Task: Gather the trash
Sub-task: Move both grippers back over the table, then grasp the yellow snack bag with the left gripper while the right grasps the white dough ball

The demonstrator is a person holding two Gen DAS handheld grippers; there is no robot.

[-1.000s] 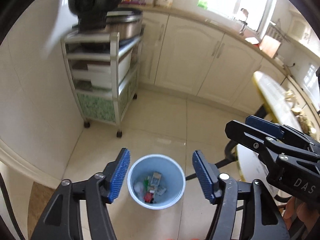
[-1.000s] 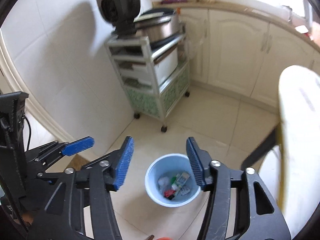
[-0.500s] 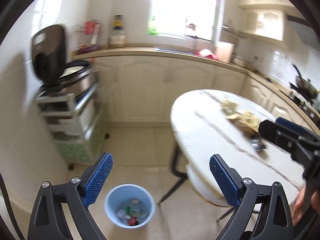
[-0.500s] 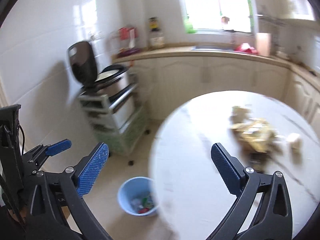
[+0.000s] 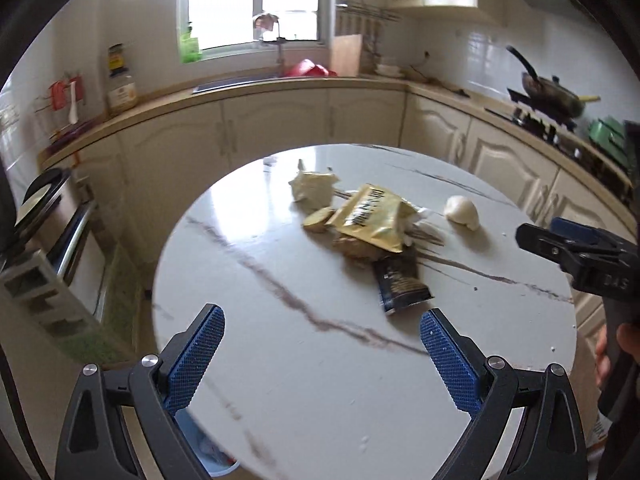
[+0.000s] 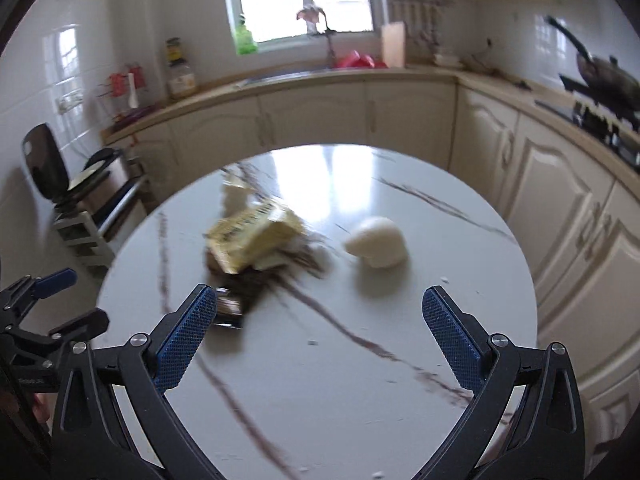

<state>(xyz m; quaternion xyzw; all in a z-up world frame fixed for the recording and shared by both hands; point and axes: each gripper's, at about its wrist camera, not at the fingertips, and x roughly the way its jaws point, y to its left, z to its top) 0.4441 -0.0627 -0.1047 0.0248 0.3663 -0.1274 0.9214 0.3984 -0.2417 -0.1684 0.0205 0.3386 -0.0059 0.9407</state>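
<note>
Trash lies in a heap on the round white marble table point(image 5: 304, 360) point(image 6: 360, 360): a yellow snack bag point(image 5: 370, 218) point(image 6: 252, 236), a crumpled cream wrapper point(image 5: 312, 188), a dark packet point(image 5: 402, 286) point(image 6: 230, 310) and a white crumpled lump point(image 5: 462, 212) point(image 6: 376, 246). My left gripper point(image 5: 322, 350) hangs open over the table's near part, short of the heap, with nothing between its blue pads. My right gripper point(image 6: 320, 342) is open too and holds nothing; the dark packet lies just by its left pad point(image 6: 184, 338). A sliver of the blue bin point(image 5: 208, 452) shows under the table's near edge.
Cream cabinets and a counter with a sink point(image 5: 240, 80) run behind and to the right of the table. A stove with a pan point(image 5: 552, 94) is at the right. A shelf cart with a cooker point(image 6: 80, 184) stands at the left. A hand point(image 5: 616, 356) grips the right tool's handle.
Both grippers swung up and away from the blue bin on the floor to the table top, and their jaws spread wider. The trash heap came into view ahead of them.
</note>
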